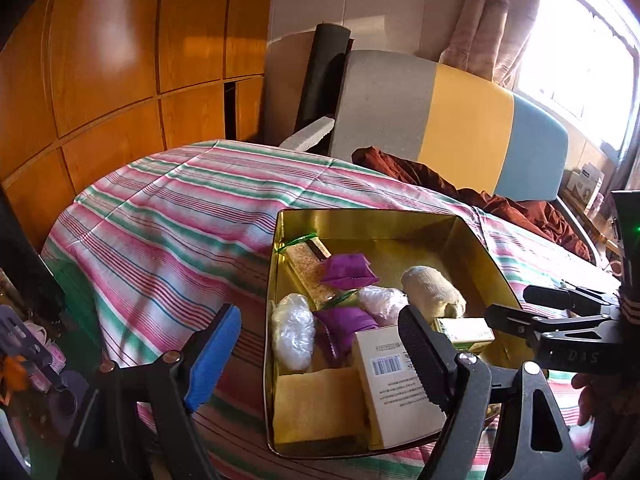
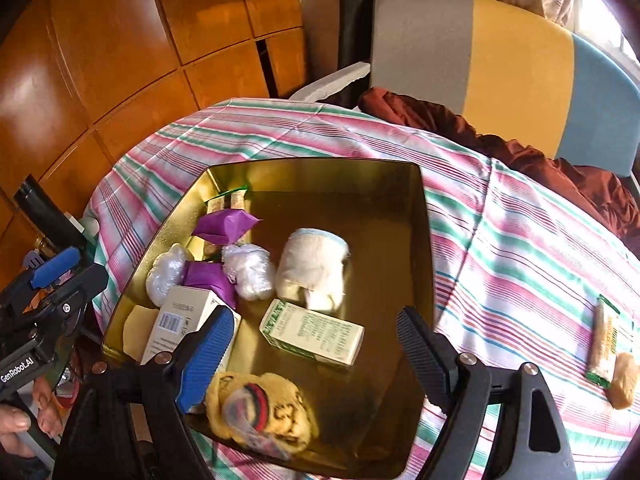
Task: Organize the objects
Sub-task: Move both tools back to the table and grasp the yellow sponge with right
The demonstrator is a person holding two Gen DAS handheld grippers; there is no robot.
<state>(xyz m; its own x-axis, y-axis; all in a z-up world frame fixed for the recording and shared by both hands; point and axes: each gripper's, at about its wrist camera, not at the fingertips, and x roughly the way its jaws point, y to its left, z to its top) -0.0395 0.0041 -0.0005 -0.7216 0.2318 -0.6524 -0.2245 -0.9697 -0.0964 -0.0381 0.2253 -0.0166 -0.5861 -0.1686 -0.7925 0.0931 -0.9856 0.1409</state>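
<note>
A gold tin box (image 1: 368, 224) (image 2: 424, 240) sits on the striped tablecloth. It holds purple pouches (image 2: 224, 224), clear plastic bundles (image 2: 250, 266), a cream cloth roll (image 2: 314, 266), a green-white carton (image 2: 312, 336), a white barcode box (image 1: 394, 384), a yellow sponge (image 1: 316, 404) and a snack bar (image 1: 308, 268). A yellow patterned sock roll (image 2: 260, 408) lies, blurred, at the tin's near edge. My left gripper (image 1: 316, 356) is open and empty above the tin's near left corner. My right gripper (image 2: 316, 348) is open and empty over the tin, just above the sock.
A wrapped snack bar (image 2: 606, 340) and a tan bun (image 2: 622, 384) lie on the cloth (image 2: 500, 272) right of the tin. A striped chair (image 1: 460, 120) with brown fabric (image 1: 480, 196) stands behind the table. Wooden cabinets (image 1: 120, 60) line the left.
</note>
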